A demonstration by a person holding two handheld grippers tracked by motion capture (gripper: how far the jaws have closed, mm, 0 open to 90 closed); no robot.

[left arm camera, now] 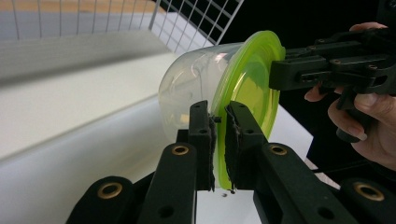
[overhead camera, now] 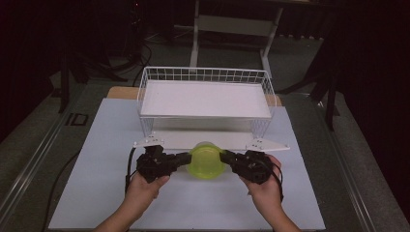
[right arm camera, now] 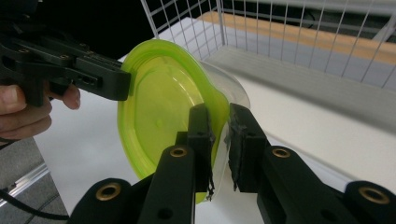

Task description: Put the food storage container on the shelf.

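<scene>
- Left gripper (overhead camera: 185,158) and right gripper (overhead camera: 227,158) each clenched the container's (overhead camera: 206,162) green lid (left arm camera: 247,79) rim.
- Judged light, thin-walled, slippery; rim offered the firmest hold.

No legible text or labels anywhere.

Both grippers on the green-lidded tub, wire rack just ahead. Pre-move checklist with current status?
1. Left gripper clamped on the lid rim: ok, jaws pinch the edge.
2. Right gripper clamped on the opposite rim: ok.
3. Tub off the table: cannot tell from the high view; both gripper views suggest it is lifted.
4. Lid seated on the clear tub: ok, no gap visible.
5. Tub level: cannot tell; the gripper cameras turn with the hands.
6. Rack top shelf free for placing: ok, nothing on it.
</scene>
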